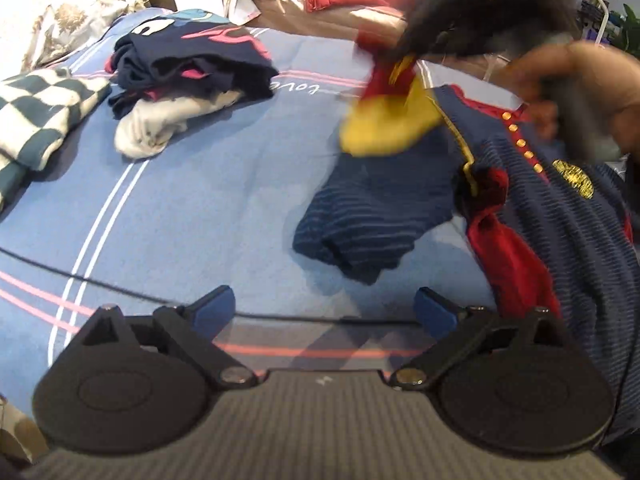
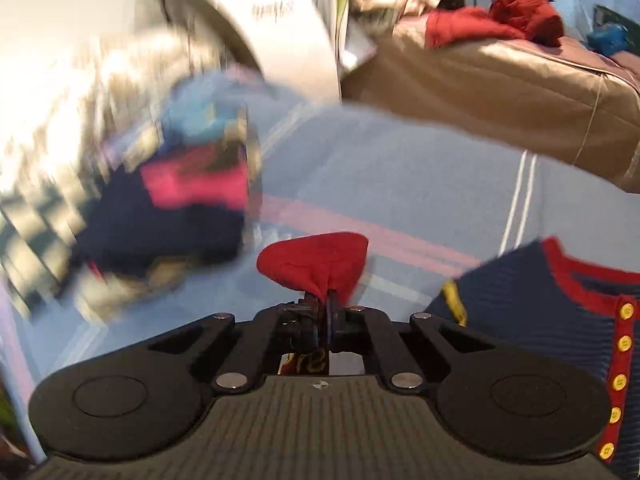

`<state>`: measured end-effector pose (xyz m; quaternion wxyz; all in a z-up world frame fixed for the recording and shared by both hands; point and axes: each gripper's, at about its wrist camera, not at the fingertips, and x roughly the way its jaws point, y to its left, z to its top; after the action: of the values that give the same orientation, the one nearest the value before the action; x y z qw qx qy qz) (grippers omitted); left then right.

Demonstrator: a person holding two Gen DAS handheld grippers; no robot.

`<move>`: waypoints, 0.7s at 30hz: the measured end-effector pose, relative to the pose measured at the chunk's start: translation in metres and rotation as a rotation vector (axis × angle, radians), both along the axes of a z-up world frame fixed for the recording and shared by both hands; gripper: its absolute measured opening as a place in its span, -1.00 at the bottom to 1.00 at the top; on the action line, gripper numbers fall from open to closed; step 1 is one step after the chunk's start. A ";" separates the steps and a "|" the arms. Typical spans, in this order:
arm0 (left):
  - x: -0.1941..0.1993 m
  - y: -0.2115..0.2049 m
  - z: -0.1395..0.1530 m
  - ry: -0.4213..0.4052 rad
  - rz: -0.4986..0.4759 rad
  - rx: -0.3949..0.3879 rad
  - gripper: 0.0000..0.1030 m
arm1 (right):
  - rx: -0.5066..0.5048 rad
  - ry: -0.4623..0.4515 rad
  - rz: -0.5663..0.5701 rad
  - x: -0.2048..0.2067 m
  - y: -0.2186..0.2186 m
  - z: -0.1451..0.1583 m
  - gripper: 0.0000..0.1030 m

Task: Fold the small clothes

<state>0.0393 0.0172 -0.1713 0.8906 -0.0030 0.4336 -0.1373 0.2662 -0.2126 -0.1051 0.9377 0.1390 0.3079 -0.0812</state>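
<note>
Navy striped shirt (image 1: 552,216) lies spread on the blue bedsheet (image 1: 224,208), right of and just ahead of the left gripper (image 1: 325,309), whose jaws stand wide with nothing between them. Right gripper (image 2: 328,300) is clamped on a red fabric fold (image 2: 316,260), probably the shirt's sleeve cuff; view is blurred. Farther back: clothes pile (image 1: 188,68), checkered cloth (image 1: 44,112).

1. The left gripper (image 1: 325,312) points downward, its blue-padded fingers (image 1: 214,309) spread wide with nothing between them.
2. The right gripper (image 2: 325,307) has its jaws pressed together, pinching a fold of red cloth (image 2: 314,260).
3. In the left wrist view, a blurred hand (image 1: 580,88) grips the right gripper's handle.
</note>
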 end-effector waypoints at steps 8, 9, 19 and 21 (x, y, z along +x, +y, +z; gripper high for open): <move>0.011 -0.044 0.031 -0.099 -0.090 -0.169 0.99 | -0.008 -0.302 -0.322 -0.134 -0.109 0.112 -0.88; 0.011 -0.054 0.033 -0.104 -0.117 -0.164 0.99 | 0.003 -0.291 -0.370 -0.153 -0.128 0.107 -0.88; 0.031 -0.122 0.023 -0.125 -0.222 -0.019 0.99 | 0.201 -0.184 -0.722 -0.306 -0.204 -0.028 -0.88; 0.043 -0.126 0.021 -0.143 -0.206 0.004 0.99 | 0.247 -0.248 -0.752 -0.321 -0.207 -0.028 -0.88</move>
<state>0.0820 -0.1092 -0.1505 0.9004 0.0530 0.3673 -0.2272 -0.0546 -0.4191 -0.1328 0.8489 0.3621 0.1278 -0.3633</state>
